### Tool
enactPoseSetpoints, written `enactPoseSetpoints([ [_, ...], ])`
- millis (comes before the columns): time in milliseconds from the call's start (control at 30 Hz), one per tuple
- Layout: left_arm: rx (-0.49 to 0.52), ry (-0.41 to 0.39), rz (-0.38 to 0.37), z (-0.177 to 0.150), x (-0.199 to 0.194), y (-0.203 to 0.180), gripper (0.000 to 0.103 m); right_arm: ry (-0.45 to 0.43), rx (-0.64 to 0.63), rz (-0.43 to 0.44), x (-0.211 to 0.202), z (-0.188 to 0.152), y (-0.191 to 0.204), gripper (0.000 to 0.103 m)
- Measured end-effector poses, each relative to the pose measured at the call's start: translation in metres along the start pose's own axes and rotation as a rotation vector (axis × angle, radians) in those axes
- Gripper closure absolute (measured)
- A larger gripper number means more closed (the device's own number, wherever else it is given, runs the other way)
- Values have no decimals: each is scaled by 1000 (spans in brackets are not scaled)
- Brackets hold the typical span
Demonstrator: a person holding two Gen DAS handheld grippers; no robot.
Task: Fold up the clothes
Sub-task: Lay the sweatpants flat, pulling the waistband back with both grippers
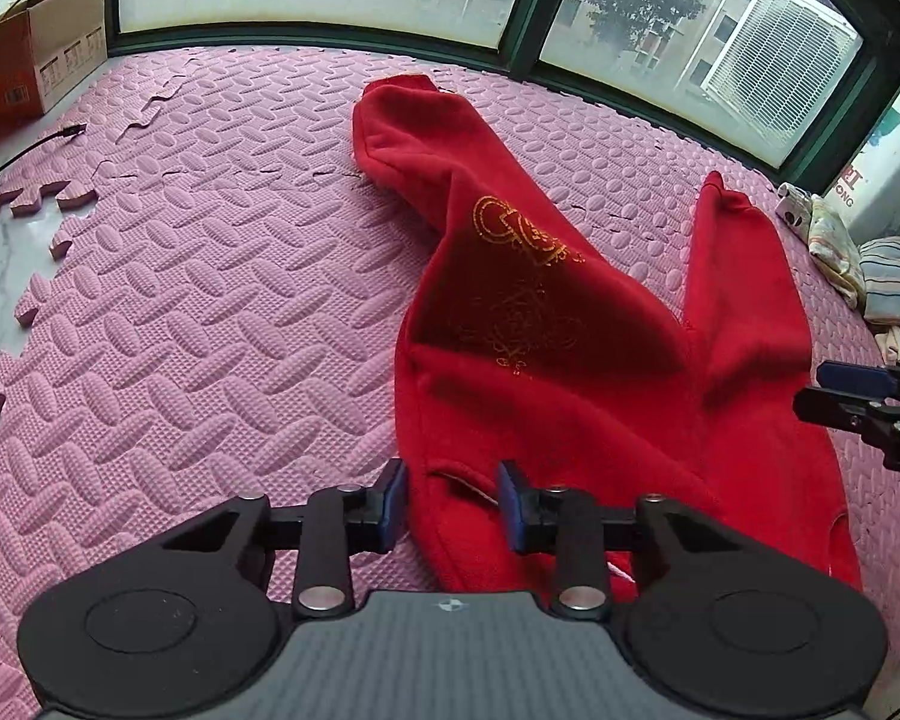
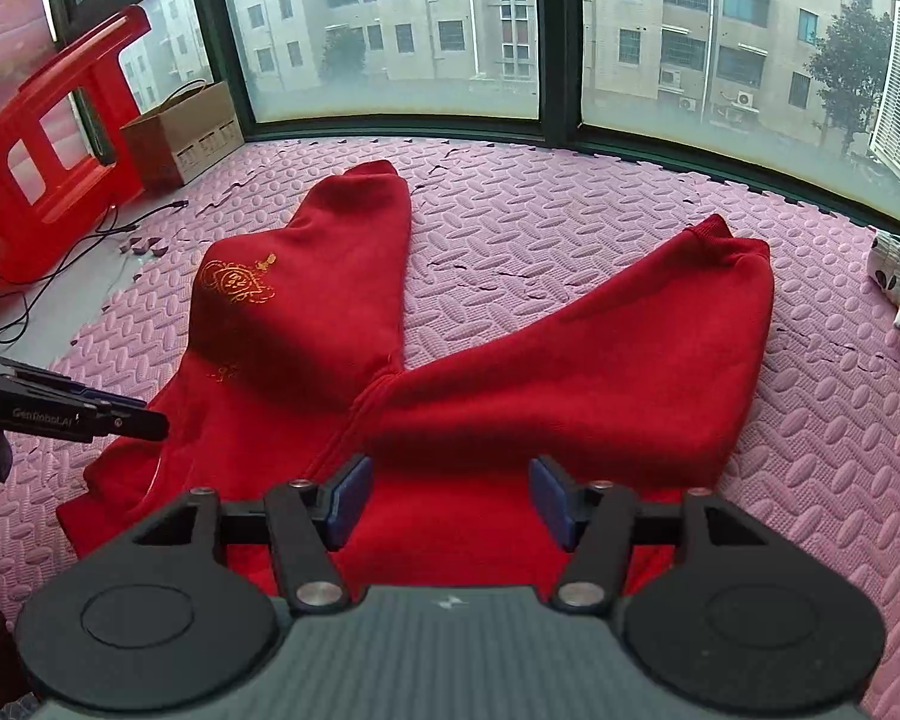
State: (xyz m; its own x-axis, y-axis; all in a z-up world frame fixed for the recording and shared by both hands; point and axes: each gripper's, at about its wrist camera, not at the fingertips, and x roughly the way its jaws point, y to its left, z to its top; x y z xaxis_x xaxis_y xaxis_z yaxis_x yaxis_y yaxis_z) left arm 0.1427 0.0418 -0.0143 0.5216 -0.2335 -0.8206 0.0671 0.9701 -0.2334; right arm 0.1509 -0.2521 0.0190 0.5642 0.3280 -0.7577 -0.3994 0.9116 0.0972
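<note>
Item 1, your left gripper [image 1: 453,501]: jaws set a narrow gap apart, the waist edge of the red trousers [image 1: 546,360] showing in the gap; whether the pads pinch cloth cannot be told.

Item 2, your right gripper [image 2: 450,501]: jaws about half open, over the waistband, nothing held.

Item 3, red trousers: spread flat on the pink foam mat [image 1: 210,300], waist nearest you, both legs running away toward the window [image 2: 390,30] in a V. The long axis lies straight ahead of both jaws. The leg with the gold print [image 2: 237,282] falls to the left hand, the plain leg [image 2: 630,324] to the right; each hand looks equally near its waist corner.

Item 4, pose: both grippers pitched steeply downward, side by side, close above the waist.

Item 5, far: cardboard box [image 2: 180,132], red stool [image 2: 48,138].
</note>
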Motion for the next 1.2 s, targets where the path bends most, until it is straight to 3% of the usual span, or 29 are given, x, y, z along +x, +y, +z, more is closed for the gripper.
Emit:
enactPoseSetpoints([
  [67,-27,-9,-4,-2,-6,4,88,2,-13,9,-6,-6,6,43],
  [167,-50,-36,-16,-8,-23,6,92,6,-32,27,-16,-15,15,43],
  [267,-95,-12,-19,-26,-38,9,97,21,-51,71,-26,-29,26,42],
  [433,-133,22,-17,-49,-43,17,96,42,-145,120,-40,-55,49,36],
  [733,-58,-54,-9,-32,-64,-6,92,121,-155,162,-47,-83,61,36],
  [967,-46,-96,7,-27,-76,-14,89,54,-87,179,-67,-70,46,36],
  [1200,-53,-74,-36,-27,-67,-15,84,3,-15,66,-45,-58,29,36],
])
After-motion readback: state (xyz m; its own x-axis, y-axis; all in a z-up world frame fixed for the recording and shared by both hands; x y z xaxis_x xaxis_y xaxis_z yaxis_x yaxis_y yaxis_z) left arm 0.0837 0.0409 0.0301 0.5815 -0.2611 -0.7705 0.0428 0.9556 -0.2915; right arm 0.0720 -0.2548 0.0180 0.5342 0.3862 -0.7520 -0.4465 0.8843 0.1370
